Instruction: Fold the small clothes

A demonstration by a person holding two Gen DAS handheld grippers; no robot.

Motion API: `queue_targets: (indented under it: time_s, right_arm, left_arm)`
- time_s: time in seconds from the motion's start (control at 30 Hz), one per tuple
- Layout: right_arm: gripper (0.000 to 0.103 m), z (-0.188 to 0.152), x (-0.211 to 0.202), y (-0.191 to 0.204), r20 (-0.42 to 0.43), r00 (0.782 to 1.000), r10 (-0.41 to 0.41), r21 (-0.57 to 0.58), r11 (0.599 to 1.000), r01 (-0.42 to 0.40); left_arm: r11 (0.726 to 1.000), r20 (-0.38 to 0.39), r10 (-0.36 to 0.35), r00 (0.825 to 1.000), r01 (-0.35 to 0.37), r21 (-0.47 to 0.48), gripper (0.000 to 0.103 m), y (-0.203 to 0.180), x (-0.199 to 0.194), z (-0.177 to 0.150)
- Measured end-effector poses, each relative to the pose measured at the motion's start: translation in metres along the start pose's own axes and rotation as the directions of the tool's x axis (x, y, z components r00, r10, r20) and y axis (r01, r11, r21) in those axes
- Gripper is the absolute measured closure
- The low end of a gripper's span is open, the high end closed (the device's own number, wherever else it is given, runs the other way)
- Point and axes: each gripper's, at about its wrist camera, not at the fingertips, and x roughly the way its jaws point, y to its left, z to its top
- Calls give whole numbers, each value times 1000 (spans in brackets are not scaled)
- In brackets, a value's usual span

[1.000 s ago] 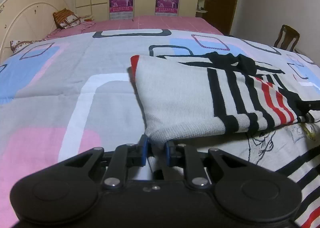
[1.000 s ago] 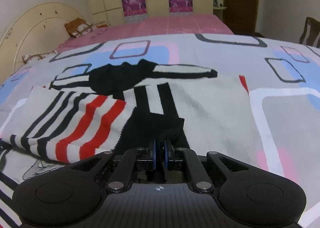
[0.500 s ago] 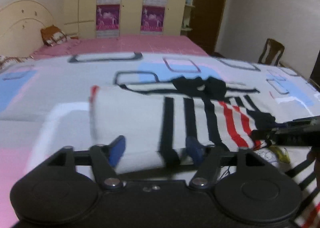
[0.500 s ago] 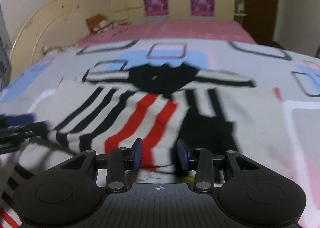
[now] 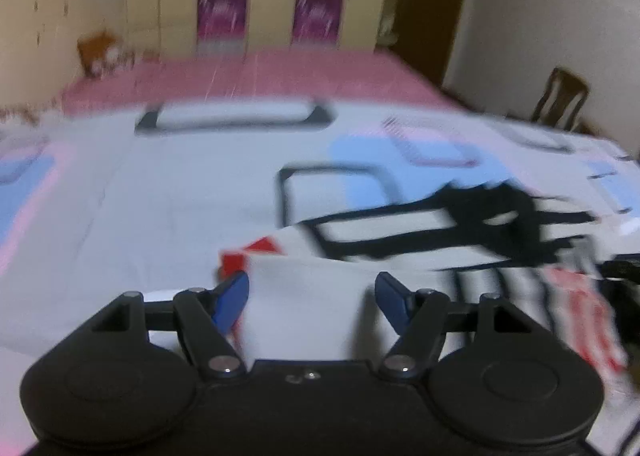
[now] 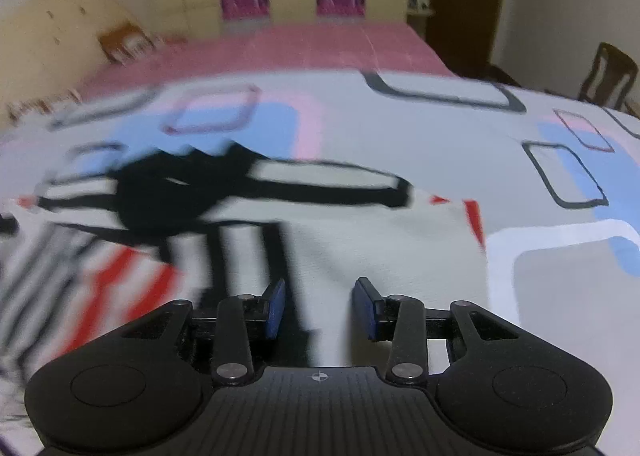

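Both grippers over the sweater, holding nothing.
Left gripper (image 5: 313,298) gapes wide above the sweater (image 5: 420,256); right gripper (image 6: 319,306) is spread, empty, over its pale part (image 6: 380,248) on the bedspread (image 6: 560,288).

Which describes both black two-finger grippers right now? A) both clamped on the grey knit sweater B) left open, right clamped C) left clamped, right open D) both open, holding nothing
D: the left gripper and right gripper each show blue pads spread apart, with the grey striped knit sweater lying unpinched on the bed.
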Motion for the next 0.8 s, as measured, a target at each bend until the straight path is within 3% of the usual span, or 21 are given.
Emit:
queue_targets:
  time_s: [0.03, 0.07, 0.1, 0.13, 0.2, 0.27, 0.37, 0.43, 0.53, 0.6, 0.67, 0.73, 0.8]
  right_arm:
    - [64, 0, 3, -6, 1, 1000, 14, 5, 1000, -14]
    - [64, 1, 0, -8, -5, 1000, 14, 6, 1000, -14]
    - [64, 1, -6, -6, 0, 1000, -13, -3, 1000, 13]
    - [63, 1, -16, -1, 31, 998, -47, -5, 999, 47]
    - [63, 4, -30, 14, 91, 995, 29, 24, 999, -32]
    - [64, 7, -30, 48, 104, 988, 115, -17, 993, -114]
    - [64, 12, -19, 97, 78, 975, 210, -68, 976, -205]
    - [64, 10, -10, 123, 54, 972, 227, -94, 971, -221]
    - [64, -2, 0, 140, 24, 982, 189, -168, 969, -183]
    - [64, -8, -8, 135, 53, 996, 77, -224, 972, -63]
    - [62, -13, -6, 97, 64, 997, -43, -148, 988, 52]
    - [57, -16, -7, 73, 49, 999, 9, -54, 999, -6]
    - [57, -11, -16, 78, 67, 998, 1, -69, 998, 4]
  left_arm:
    - [1000, 17, -20, 1000, 20, -15, 26, 7, 2, 1]
    - [1000, 0, 5, 1000, -5, -30, 27, 12, 3, 5]
    - [999, -11, 10, 1000, -10, -47, 32, 15, -1, 7]
    - [998, 34, 11, 999, -9, -55, 38, 14, -13, 5]
    - [1000, 92, -16, 996, 16, -3, 37, -1, -29, 0]
    - [997, 120, -50, 991, 42, 70, 37, -26, -32, -1]
    - [989, 92, -104, 990, 93, 118, 33, -54, -24, -2]
    - [988, 57, -112, 992, 105, 113, 32, -61, -17, -5]
    - [986, 30, -44, 999, 39, 164, 30, -62, -9, -15]
    - [987, 14, 4, 1000, -6, 164, 27, -45, -12, -18]
    - [993, 8, -3, 1000, 2, 122, 25, -28, -13, -18]
    - [989, -3, 10, 1000, -9, 149, 25, -31, -13, -15]
    - [990, 30, 37, 999, -41, 138, 30, -37, -23, -11]
